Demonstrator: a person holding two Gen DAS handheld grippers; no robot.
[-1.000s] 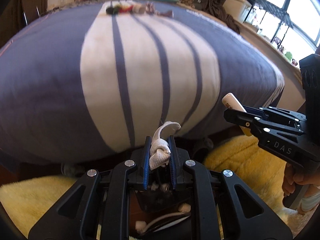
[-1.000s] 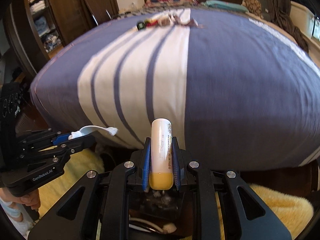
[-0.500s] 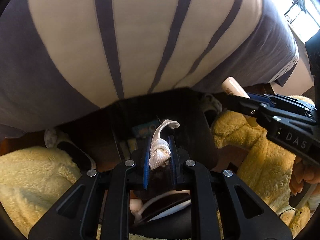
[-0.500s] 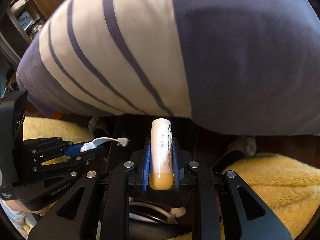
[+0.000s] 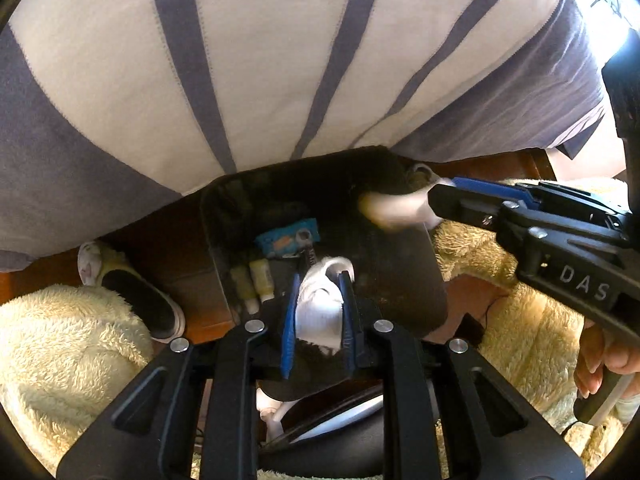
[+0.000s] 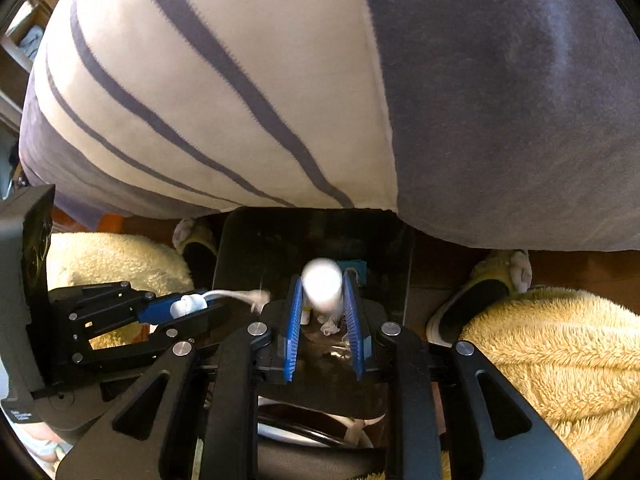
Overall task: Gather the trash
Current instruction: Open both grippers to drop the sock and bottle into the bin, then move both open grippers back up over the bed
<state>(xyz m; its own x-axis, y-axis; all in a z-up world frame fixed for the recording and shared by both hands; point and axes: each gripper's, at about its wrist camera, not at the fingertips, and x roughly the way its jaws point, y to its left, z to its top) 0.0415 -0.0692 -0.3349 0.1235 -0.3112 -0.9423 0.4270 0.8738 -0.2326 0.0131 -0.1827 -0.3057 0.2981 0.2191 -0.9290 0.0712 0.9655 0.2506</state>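
Now both grippers hang over the bin (image 5: 404, 280) directly below: left gripper (image 5: 318, 312) loosening around the rag (image 5: 320, 308), right gripper (image 6: 324, 312) opening, tube (image 6: 322, 286) slipping free.

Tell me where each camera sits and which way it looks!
Left wrist: sits on the left hand-held gripper, looking steeply down into the black bin beside the striped bed; shows its own jaws on a tissue wad, the right hand-held gripper and a hand.
Right wrist: sits on the right hand-held gripper, also looking down into the bin; shows a blurred white tube between its jaws, and the left hand-held gripper.
Shared: bin, bed, fluffy yellow rug.
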